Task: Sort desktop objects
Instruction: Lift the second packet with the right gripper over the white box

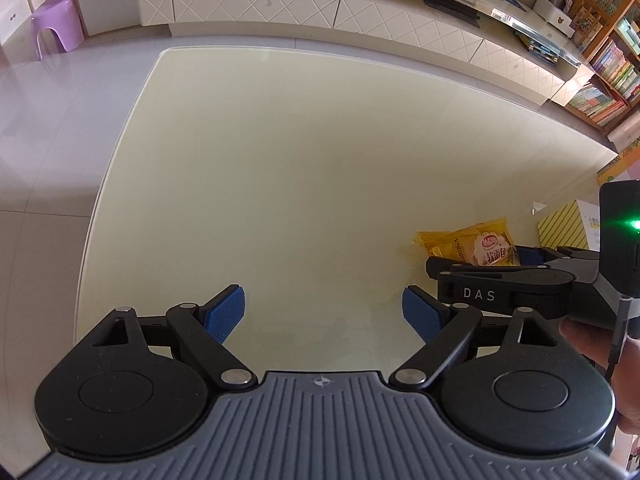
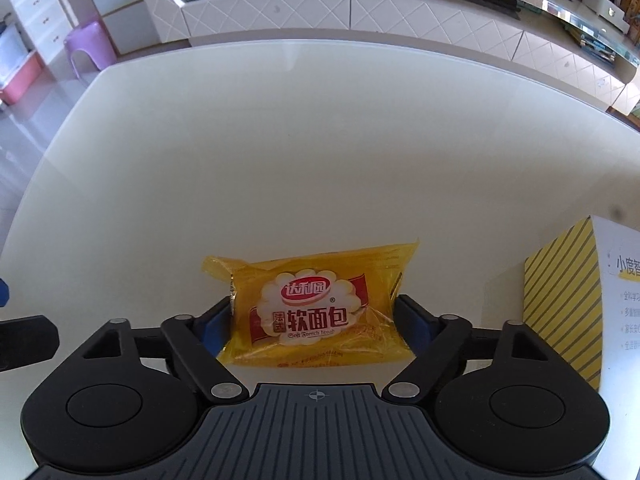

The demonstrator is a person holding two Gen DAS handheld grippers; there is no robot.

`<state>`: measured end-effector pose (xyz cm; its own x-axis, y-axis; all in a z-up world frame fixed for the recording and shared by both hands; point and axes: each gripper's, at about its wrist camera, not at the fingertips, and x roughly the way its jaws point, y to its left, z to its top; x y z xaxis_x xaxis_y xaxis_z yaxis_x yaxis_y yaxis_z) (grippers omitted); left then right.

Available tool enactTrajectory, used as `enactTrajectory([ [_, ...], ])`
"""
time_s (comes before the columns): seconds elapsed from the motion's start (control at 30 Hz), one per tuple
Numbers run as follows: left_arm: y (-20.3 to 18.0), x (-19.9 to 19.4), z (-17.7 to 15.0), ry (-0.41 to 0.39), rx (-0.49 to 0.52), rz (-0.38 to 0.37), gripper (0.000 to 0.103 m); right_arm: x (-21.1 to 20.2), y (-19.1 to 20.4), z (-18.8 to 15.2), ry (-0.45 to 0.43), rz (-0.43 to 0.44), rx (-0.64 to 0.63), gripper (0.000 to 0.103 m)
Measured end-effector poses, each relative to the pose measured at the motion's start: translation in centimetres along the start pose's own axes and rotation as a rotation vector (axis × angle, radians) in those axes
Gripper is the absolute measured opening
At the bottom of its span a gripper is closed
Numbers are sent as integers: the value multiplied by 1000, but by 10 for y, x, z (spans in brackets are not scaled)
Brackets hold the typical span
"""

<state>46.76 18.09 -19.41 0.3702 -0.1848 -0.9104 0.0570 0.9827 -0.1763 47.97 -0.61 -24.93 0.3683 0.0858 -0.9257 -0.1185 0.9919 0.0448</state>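
A yellow soft-bread packet [image 2: 316, 312] with a red and white label lies on the pale glass table [image 2: 320, 140]. My right gripper [image 2: 316, 320] has its blue pads on both sides of the packet; whether they press it I cannot tell. The packet [image 1: 476, 246] also shows in the left wrist view, at the right, between the right gripper's fingers [image 1: 472, 272]. My left gripper [image 1: 324, 314] is open and empty, low over bare table to the left of the packet.
A white box with a yellow-striped side [image 2: 568, 308] stands at the table's right edge, close to the right gripper. Beyond the table are a white TV cabinet [image 1: 320, 4], a purple stool [image 1: 54, 28] on the floor and a bookshelf [image 1: 608, 64].
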Motion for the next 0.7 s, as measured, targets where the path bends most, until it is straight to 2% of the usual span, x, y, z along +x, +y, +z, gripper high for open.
enactTrajectory([
  [0.27,0,-4,-2,-4,3,-3,103,-9,4,-3,-32,-8,-1,71],
  [0.7,1,-18,-4,-9,6,-11,103,-31,12,-5,-81,-6,-14,70],
])
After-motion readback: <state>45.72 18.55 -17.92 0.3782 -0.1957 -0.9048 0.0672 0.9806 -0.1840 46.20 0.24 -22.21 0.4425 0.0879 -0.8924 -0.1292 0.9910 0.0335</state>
